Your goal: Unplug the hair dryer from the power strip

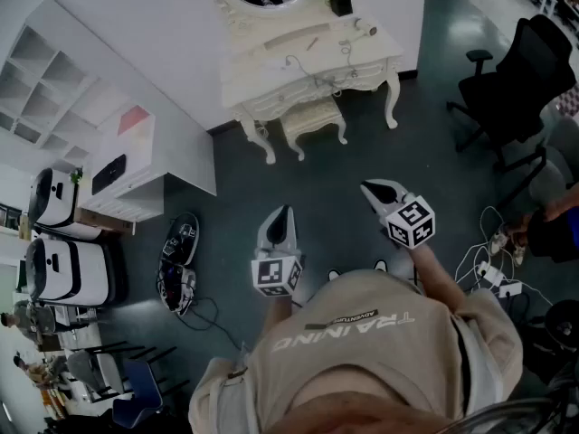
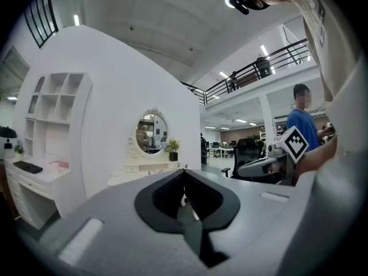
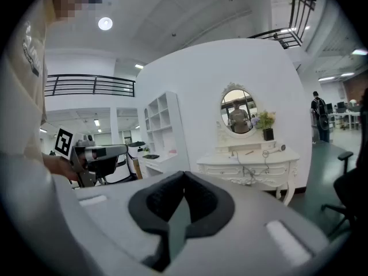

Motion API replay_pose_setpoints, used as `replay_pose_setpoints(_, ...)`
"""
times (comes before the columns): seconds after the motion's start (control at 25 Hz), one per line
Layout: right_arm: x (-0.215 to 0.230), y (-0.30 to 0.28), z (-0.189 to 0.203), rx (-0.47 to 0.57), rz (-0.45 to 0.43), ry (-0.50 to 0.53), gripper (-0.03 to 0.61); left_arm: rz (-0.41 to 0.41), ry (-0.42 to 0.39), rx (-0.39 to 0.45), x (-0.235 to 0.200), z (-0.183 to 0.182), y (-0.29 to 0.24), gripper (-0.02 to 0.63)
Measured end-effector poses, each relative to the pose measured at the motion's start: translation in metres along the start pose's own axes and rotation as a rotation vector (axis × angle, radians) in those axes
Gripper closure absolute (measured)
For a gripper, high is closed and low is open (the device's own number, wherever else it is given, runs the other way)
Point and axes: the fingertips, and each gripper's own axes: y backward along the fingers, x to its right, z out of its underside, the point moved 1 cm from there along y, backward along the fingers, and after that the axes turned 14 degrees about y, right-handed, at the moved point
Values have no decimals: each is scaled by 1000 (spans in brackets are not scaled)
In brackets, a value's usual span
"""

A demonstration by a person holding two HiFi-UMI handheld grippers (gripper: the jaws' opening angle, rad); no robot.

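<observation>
place: I am standing well away from the desk (image 1: 264, 72) | left gripper (image 1: 284, 212) and right gripper (image 1: 371, 187): both pinched together, holding nothing | hair dryer (image 1: 364, 27): lying by the desk's right edge | risk: I am not seeing the power strip, so I might grab the wrong thing.

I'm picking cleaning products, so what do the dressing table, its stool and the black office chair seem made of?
Dressing table: probably painted wood, with a cream-white satin finish; the carved front and curved legs suggest it.
Stool: matching painted frame; the seat may be padded, though that is unclear.
Black office chair: likely plastic with mesh or fabric, matte; it is too distant to confirm.
</observation>
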Motion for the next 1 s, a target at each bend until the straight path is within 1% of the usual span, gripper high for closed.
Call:
replay_pose_setpoints(0.2,-16,-12,3,-22,-2,-15,575,-2,8,1,-16,-1,8,606)
replay_pose_setpoints(0.4,-20,-33,-6,-27,-1,2,575,41,10,-7,-32,-4,-1,606)
replay_pose_setpoints(0.64,-22,-66,-14,-33,40,4,575,103,2,-14,-65,-16,-17,606)
replay_pose_setpoints(0.84,-28,-89,-1,-72,76,-15,575,129,-4,-41,-99,-12,-21,606)
replay_pose_setpoints(1.0,-21,-105,11,-94,90,-38,575,109,13,-71,-125,-2,-27,606)
